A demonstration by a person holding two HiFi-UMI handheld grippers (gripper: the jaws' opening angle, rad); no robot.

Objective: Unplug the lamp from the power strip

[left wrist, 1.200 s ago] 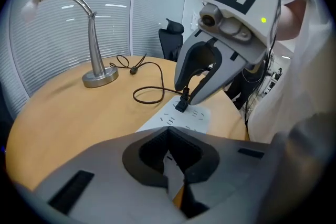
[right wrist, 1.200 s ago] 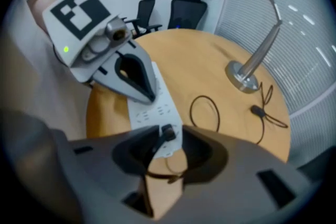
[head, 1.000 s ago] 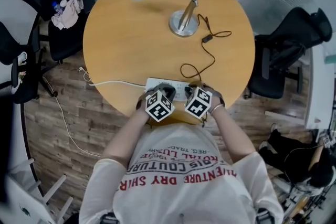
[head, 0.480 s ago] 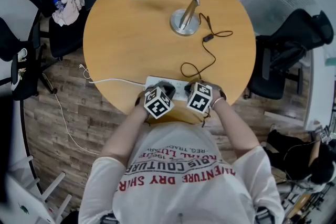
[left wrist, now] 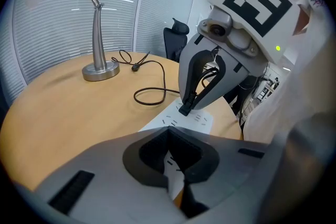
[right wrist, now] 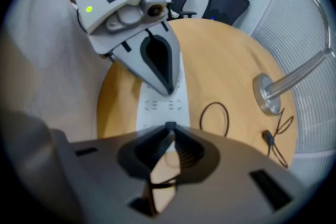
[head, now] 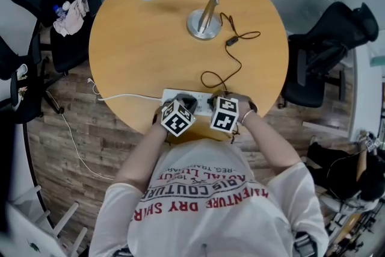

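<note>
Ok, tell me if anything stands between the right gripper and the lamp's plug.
Nothing visible does. The right gripper is at the plug on the power strip, jaws closing on it; the left gripper sits farther along.

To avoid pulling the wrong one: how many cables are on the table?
2: the black lamp cord loops from the lamp to the power strip; the white cable leaves the strip leftward.

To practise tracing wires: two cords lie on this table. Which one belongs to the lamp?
The black cord: it loops from the lamp base to the power strip. The white cord leaves the strip leftward, off the table.
</note>
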